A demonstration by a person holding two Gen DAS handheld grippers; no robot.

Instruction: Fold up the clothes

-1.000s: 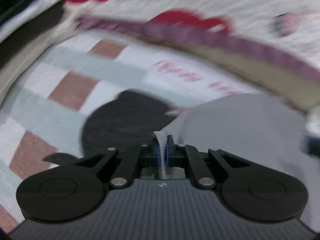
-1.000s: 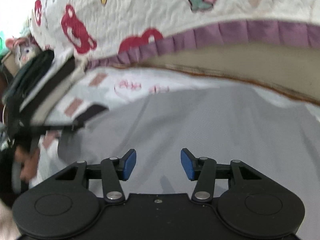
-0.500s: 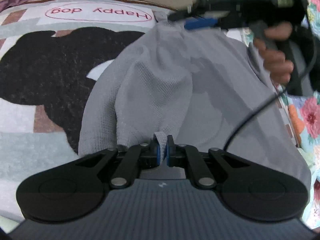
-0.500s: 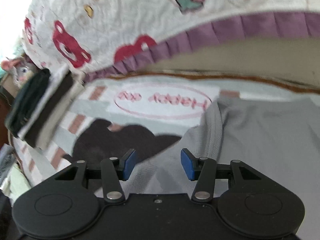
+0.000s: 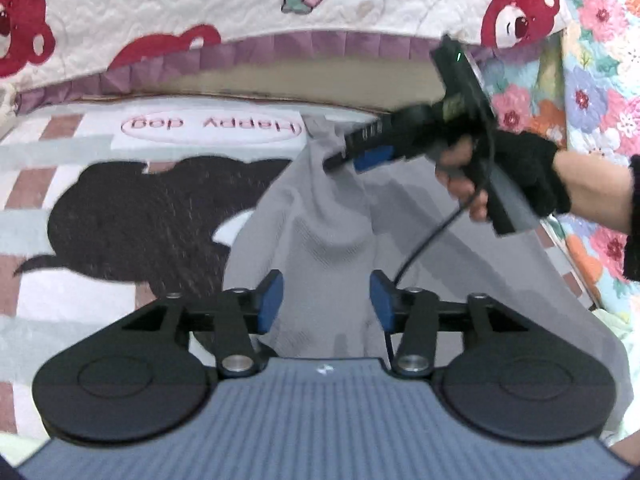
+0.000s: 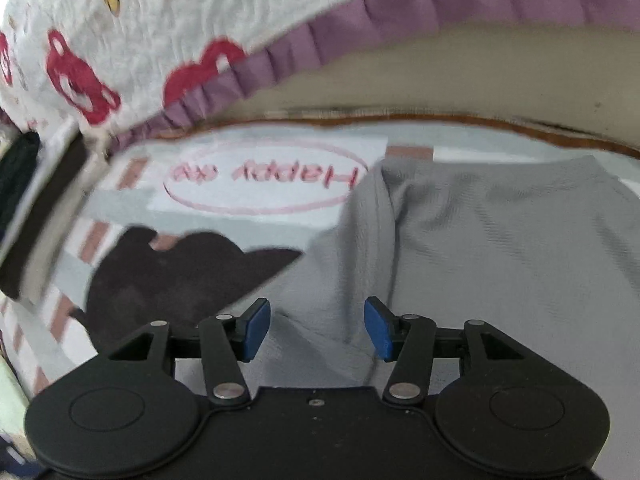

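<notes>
A grey knit garment (image 5: 320, 220) lies rumpled on a mat printed with "Happy dog" and a black dog shape (image 5: 140, 216). My left gripper (image 5: 326, 300) is open just above the garment's near edge, with nothing between its blue pads. The right gripper (image 5: 352, 156), held by a gloved hand (image 5: 520, 176), hovers over the garment's far edge. In the right wrist view the right gripper (image 6: 316, 328) is open over the grey garment (image 6: 480, 240), which has a raised fold along its left side.
A quilt with red bears and a purple frill (image 5: 280, 48) hangs over the mat's far edge. A stack of folded clothes (image 6: 24, 208) sits at the left. Floral fabric (image 5: 600, 80) borders the right side. A cable (image 5: 424, 244) trails from the right gripper.
My left gripper, shut on the grey fabric before, has opened and let it go. The right gripper stayed open and moved in over the garment's far edge.
</notes>
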